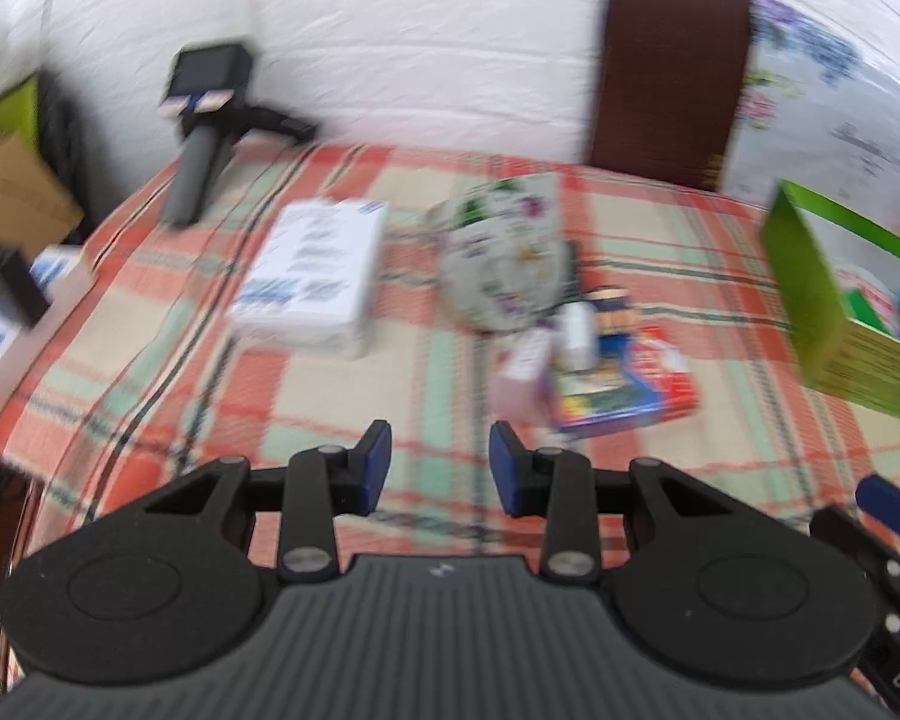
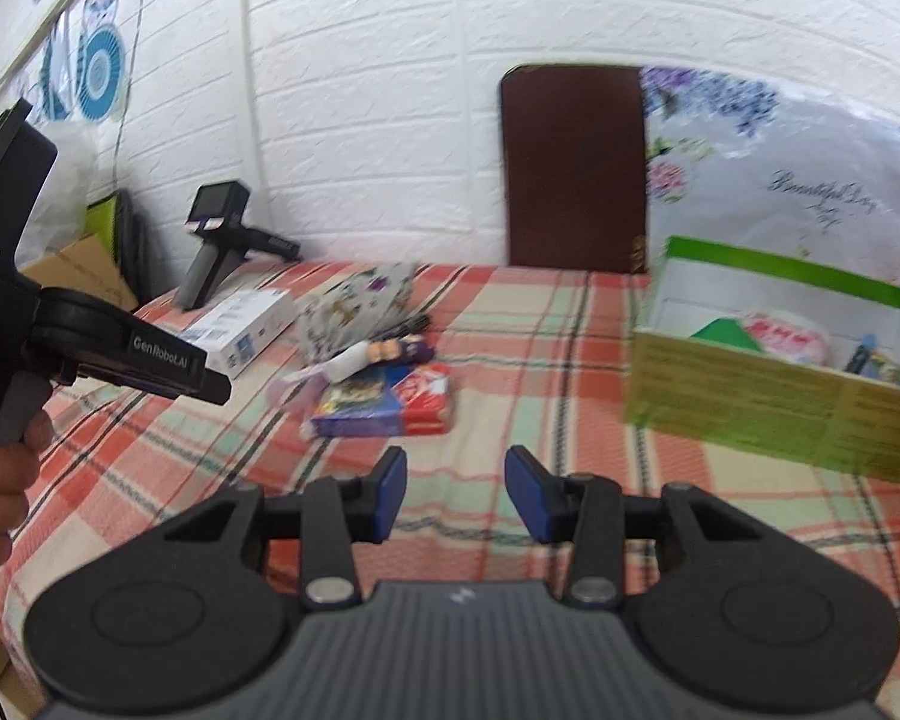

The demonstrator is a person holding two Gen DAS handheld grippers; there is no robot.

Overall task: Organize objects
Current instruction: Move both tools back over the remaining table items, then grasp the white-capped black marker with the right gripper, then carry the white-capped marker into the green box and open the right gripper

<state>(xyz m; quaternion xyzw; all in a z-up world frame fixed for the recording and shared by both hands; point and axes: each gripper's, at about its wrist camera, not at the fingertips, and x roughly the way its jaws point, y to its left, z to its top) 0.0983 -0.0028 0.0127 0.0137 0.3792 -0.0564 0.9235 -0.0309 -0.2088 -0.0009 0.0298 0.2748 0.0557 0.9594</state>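
Both tongs stand partly open and empty: the left gripper point(image 1: 440, 468) and right gripper point(image 2: 455, 492) hover over the near checked cloth point(image 2: 510, 324), so I judge this the approach to a pick. Next comes lowering onto one item and closing. A colourful flat box point(image 2: 390, 402) lies mid-table under small bottles point(image 2: 354, 360), a floral pouch point(image 2: 354, 306) behind, a white box point(image 2: 240, 324) left, the green bin point(image 2: 774, 402) right.

Motion blur perhaps hides the white box's point(image 1: 315, 276) print.
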